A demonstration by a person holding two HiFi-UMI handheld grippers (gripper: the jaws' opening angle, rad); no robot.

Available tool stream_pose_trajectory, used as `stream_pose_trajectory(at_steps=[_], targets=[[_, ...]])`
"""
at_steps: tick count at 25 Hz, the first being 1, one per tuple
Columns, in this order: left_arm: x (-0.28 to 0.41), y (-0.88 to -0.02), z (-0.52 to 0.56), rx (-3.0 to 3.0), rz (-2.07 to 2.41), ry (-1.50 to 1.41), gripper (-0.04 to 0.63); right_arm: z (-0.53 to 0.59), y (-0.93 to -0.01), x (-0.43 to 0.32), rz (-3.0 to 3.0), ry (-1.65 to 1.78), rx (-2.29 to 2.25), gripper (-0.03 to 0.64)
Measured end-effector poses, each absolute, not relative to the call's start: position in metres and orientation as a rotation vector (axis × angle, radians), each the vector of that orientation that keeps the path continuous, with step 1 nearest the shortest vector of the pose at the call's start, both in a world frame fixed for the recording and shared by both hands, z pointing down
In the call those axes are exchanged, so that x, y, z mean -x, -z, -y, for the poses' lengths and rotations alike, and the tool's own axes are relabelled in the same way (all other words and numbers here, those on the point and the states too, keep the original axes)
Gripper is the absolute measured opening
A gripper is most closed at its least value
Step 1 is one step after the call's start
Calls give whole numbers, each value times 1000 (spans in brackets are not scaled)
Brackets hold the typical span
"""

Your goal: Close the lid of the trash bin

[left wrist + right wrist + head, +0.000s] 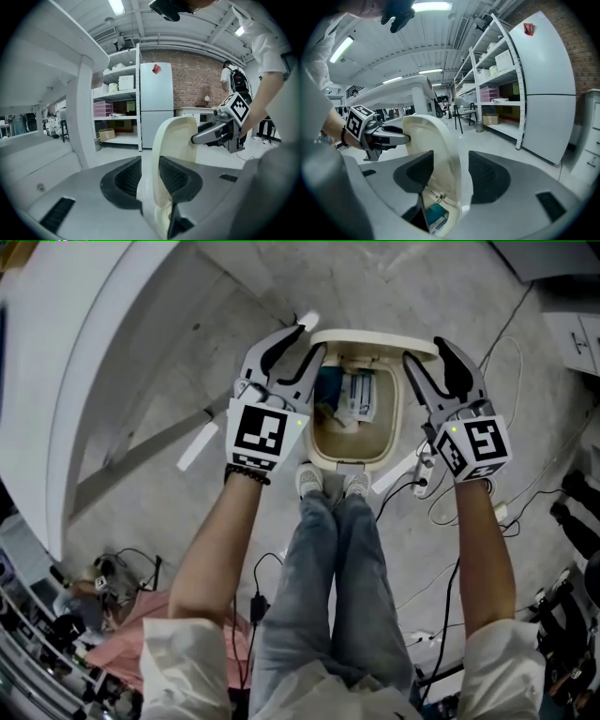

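Note:
A cream trash bin (398, 418) stands open on the floor, just beyond the person's shoes. Its lid (375, 337) is upright at the far side. Blue and white packaging (352, 395) lies inside. My left gripper (311, 340) is at the lid's left edge. In the left gripper view the lid (176, 140) fills the gap between the pads of that gripper (150, 176). My right gripper (424, 348) straddles the right edge. In the right gripper view the lid (429, 140) is between its jaws (451, 176), with a gap on the right pad's side.
A white curved table (112, 352) stands to the left. Cables and a power strip (422, 479) lie on the floor to the right of the bin. The person's legs (328, 549) are just in front of it. A fridge (157, 103) and shelves (117, 93) stand beyond.

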State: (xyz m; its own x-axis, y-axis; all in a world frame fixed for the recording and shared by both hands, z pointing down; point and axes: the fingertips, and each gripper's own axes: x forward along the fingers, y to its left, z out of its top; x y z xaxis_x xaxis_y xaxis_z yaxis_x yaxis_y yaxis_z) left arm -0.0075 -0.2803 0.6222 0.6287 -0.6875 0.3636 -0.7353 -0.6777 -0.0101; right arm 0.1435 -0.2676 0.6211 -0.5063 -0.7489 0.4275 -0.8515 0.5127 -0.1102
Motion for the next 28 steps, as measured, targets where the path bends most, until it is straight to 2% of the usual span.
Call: stream_pose_trajectory(at_steps=[5, 11, 28], targets=[[4, -622, 280, -2739, 1174, -542, 100, 268, -622, -142, 2410, -408, -1348, 159], [0, -621, 279, -2766, 1163, -564, 67, 268, -622, -147, 2389, -403, -1379, 102], [1, -622, 269, -2795, 1137, -615, 58, 255, -623, -147, 2374, -347, -1308, 81]])
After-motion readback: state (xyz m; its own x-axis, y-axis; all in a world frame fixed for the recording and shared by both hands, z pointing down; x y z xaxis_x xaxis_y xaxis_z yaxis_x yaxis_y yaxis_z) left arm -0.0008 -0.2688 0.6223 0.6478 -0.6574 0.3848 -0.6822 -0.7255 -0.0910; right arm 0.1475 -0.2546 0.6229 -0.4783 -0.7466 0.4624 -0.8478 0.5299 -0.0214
